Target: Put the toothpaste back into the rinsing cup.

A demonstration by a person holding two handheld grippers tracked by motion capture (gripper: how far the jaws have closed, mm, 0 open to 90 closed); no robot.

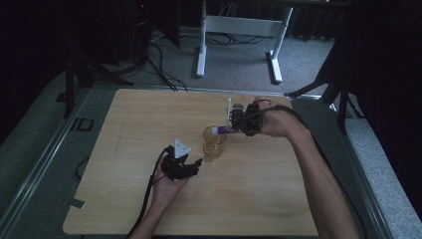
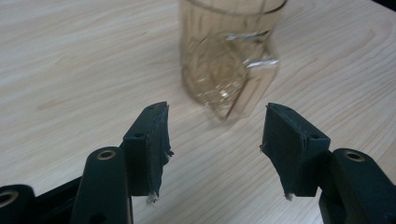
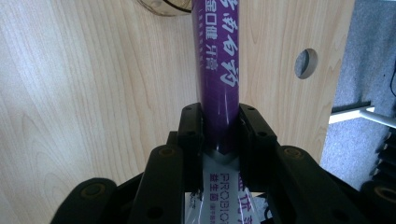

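A clear, amber-tinted glass cup (image 1: 214,144) stands upright near the middle of the wooden table (image 1: 144,114). My right gripper (image 1: 238,124) comes in from the right, shut on a purple toothpaste tube (image 1: 219,130) whose far end reaches over the cup's rim. In the right gripper view the tube (image 3: 217,70) runs straight out between the pads of my right gripper (image 3: 220,126) toward the cup's rim (image 3: 166,7). My left gripper (image 1: 195,167) sits just left of the cup, a little nearer to me. Its jaws (image 2: 215,135) stand open with nothing between them, and the cup (image 2: 229,60) is just ahead.
The table's right edge has a round hole (image 3: 306,63) near it, with grey floor beyond. A white desk frame (image 1: 239,30) and loose cables (image 1: 161,64) lie behind the table. Dark stand legs flank the table's far corners.
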